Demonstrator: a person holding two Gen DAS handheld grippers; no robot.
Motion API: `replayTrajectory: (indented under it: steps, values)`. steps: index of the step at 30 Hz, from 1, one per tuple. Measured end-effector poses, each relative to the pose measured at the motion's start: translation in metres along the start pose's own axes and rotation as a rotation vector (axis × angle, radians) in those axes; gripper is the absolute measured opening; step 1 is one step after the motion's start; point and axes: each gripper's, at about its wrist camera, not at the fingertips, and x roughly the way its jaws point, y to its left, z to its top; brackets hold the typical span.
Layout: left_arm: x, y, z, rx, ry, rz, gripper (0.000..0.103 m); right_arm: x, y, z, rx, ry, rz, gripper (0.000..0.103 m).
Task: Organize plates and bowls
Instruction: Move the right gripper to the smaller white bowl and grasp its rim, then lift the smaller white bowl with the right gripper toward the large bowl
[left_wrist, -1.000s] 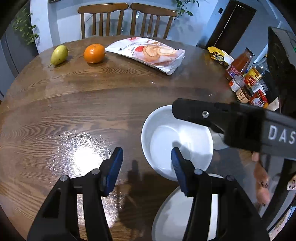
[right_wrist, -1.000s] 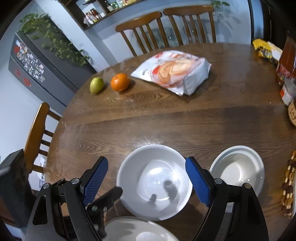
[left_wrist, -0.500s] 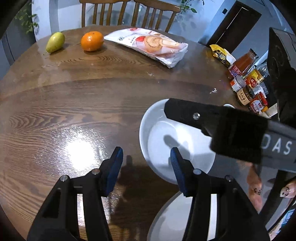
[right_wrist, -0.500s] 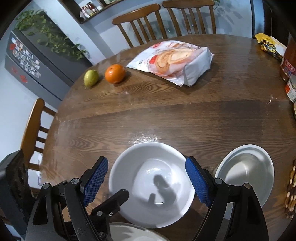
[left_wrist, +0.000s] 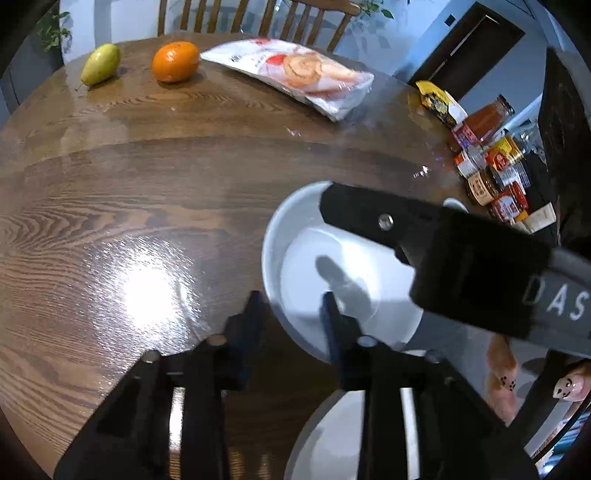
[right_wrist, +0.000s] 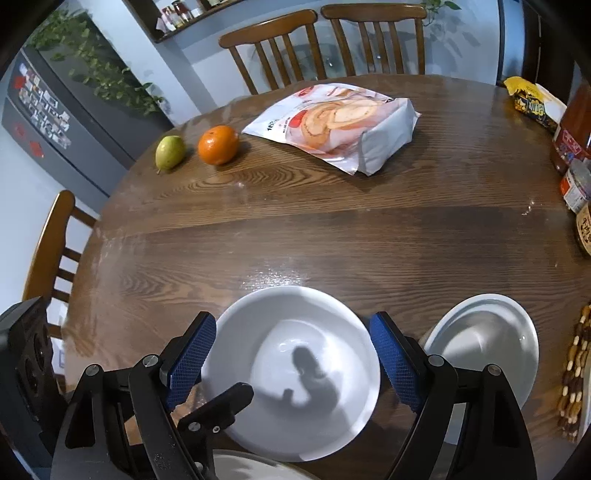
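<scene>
A large white bowl (right_wrist: 299, 369) sits on the round wooden table (right_wrist: 332, 240) near its front edge; it also shows in the left wrist view (left_wrist: 314, 266). My right gripper (right_wrist: 291, 354) is open, its blue pads either side of the bowl, above it. A smaller white bowl (right_wrist: 487, 343) sits to the right. A white plate (left_wrist: 332, 439) lies at the table's near edge. My left gripper (left_wrist: 291, 317) is open, its fingers straddling the large bowl's near-left rim. The right gripper's black arm crosses the left wrist view.
A pear (right_wrist: 170, 152), an orange (right_wrist: 218, 144) and a bag of swiss roll (right_wrist: 340, 125) lie at the far side. Jars and bottles (left_wrist: 491, 166) crowd the right edge. Wooden chairs (right_wrist: 321, 44) stand behind and at the left.
My left gripper has moved right and forward to the large bowl's rim, its fingers closer together. My right gripper has come lower over the bowl.
</scene>
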Motion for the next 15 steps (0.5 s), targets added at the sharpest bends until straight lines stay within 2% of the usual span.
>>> replayTrajectory:
  steps: [7,15]
  values:
    - [0.004,0.002,0.000,-0.027,0.015,-0.012,0.021,0.001,0.001,-0.001,-0.008,-0.001,-0.002,0.086]
    - [-0.001,0.015,0.003,-0.078,0.005,-0.002,0.021,0.005,0.004,-0.001,-0.020,-0.011,0.037,0.086]
